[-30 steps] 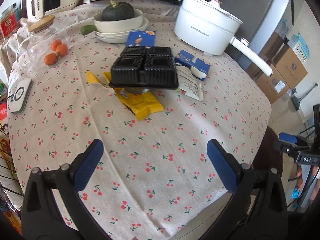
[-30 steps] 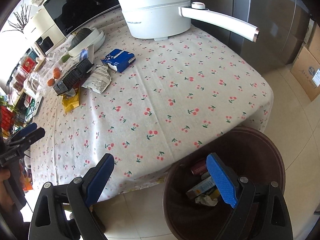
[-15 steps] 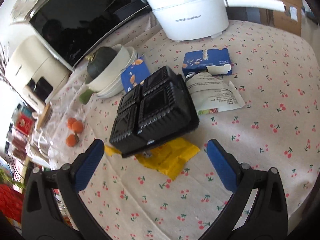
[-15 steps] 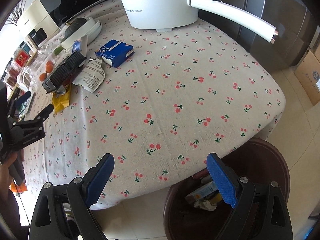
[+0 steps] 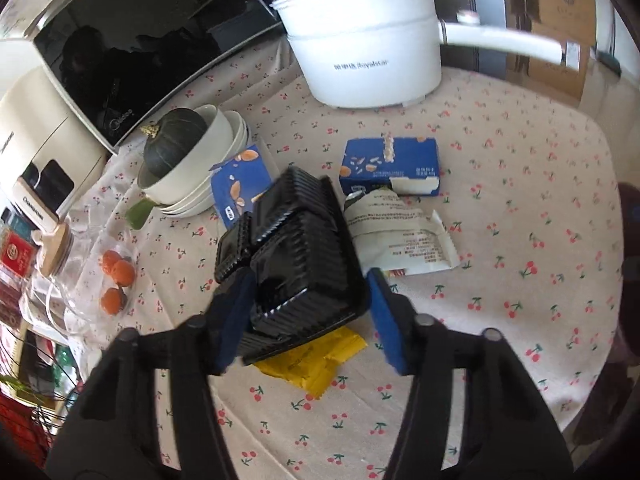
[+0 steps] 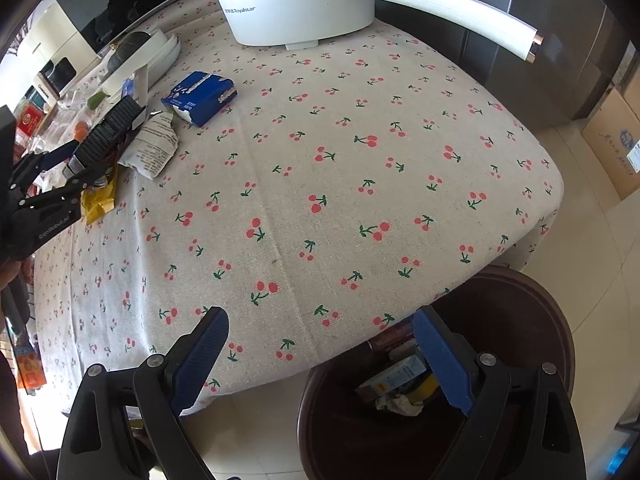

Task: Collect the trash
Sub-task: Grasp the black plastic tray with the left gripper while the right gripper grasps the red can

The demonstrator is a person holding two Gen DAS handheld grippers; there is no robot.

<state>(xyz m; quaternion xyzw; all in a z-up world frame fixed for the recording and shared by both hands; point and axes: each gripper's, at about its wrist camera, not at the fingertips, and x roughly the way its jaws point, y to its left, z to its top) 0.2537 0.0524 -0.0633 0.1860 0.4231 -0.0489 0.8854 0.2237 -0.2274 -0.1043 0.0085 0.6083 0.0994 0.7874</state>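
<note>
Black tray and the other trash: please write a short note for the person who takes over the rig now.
Left gripper: jaws have just been closing around the black tray; contact unclear.
Right gripper: open, empty, above the table edge by the brown bin.
On the table: yellow wrapper under the tray, white wrapper, blue carton.
Done: some trash in the bin.
Left: these four.

The black ribbed plastic tray [image 5: 298, 264] between the left jaws hides most of the crumpled yellow wrapper [image 5: 316, 364] under it. Whether the blurred left pad touches the tray cannot be told. The round dark brown bin [image 6: 532, 320] beyond the right jaws is cut off by the picture's lower edge.
</note>
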